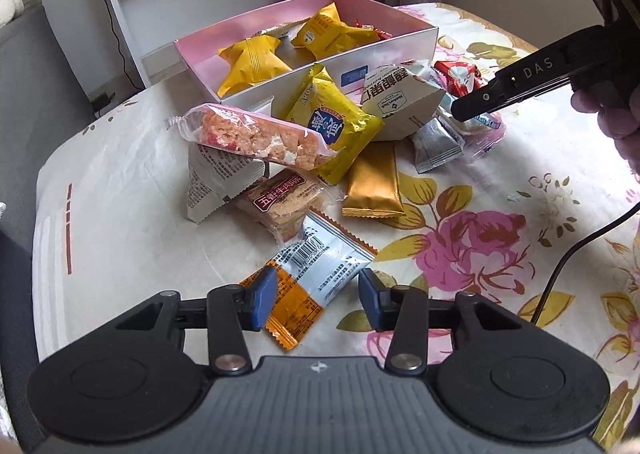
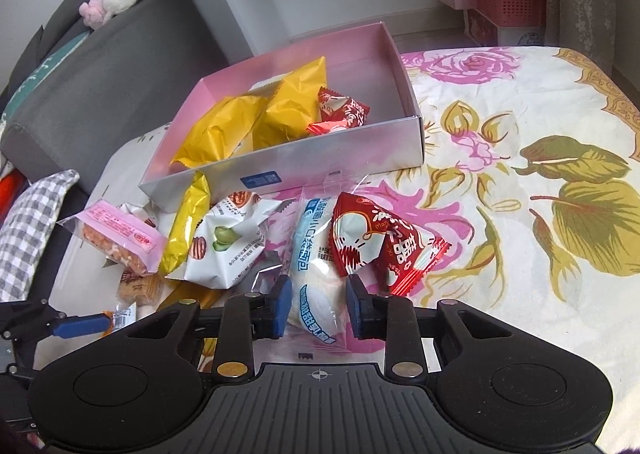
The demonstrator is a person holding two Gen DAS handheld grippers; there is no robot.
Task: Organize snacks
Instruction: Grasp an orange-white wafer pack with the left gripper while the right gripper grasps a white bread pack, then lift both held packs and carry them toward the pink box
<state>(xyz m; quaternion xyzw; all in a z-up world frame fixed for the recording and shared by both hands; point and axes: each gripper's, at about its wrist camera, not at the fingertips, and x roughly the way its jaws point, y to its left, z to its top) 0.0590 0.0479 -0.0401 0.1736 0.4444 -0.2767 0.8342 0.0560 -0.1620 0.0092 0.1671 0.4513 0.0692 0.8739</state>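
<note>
Broadly, a flower-printed cloth table (image 2: 520, 114) is seen with a shallow pink cardboard box (image 2: 280, 170) at upper centre, partly filled. A clear-wrapped white bread packet with blue print (image 2: 316, 278), at lower centre of the right view, is pinched between the right gripper (image 2: 318, 308) pads; it is judged soft, light and crushable, best held mid-body. An orange-and-silver foil sachet (image 1: 316, 274), flat and slippery, is gripped by the left gripper (image 1: 316, 298), its jaws narrowed onto one end.

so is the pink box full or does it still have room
Partly full: the pink box holds yellow packets and a red one at one end; the other end is bare.
</note>
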